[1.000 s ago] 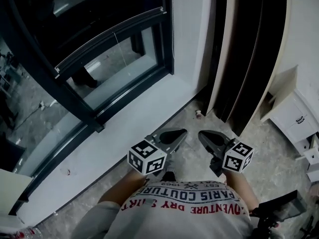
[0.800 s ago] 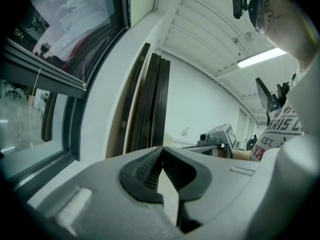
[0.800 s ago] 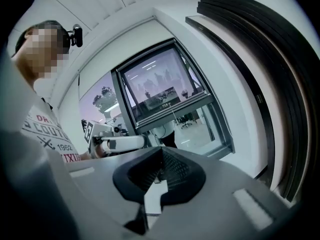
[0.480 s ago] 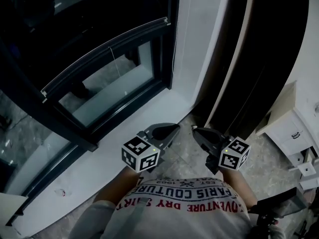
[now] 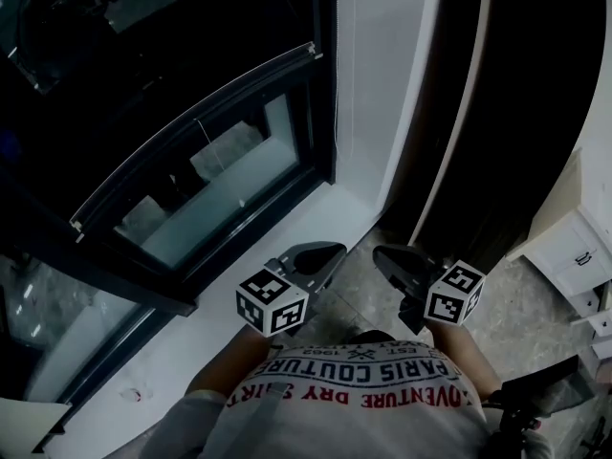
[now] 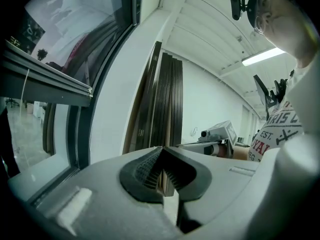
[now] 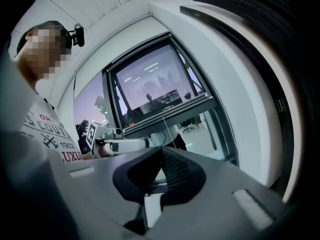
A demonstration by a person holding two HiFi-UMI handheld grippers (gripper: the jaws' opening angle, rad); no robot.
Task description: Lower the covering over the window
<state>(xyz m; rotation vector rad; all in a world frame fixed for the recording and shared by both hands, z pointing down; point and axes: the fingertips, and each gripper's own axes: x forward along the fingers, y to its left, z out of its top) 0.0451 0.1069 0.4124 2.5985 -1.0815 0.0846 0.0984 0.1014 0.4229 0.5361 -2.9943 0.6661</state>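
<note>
1. In front of the window (image 5: 225,175): left tongs (image 5: 320,254) and right tongs (image 5: 387,256), both closed together, empty, well short of it.
2. Across the window, part-way down: apparently the covering's bottom rail (image 5: 191,127), with a thin cord (image 5: 204,134) hanging beneath.
3. Hazards: closed tongs would knock the cord aside; so thin a cord may slip the grip; a skewed pull may tilt the rail.

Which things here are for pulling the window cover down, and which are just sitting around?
For the job: the blind's bottom bar, its thin pull cord, the left tongs and the right tongs (both shut, empty).
Just sitting around: the white cabinet, the tall dark panels, a small scrap on the sill.
</note>
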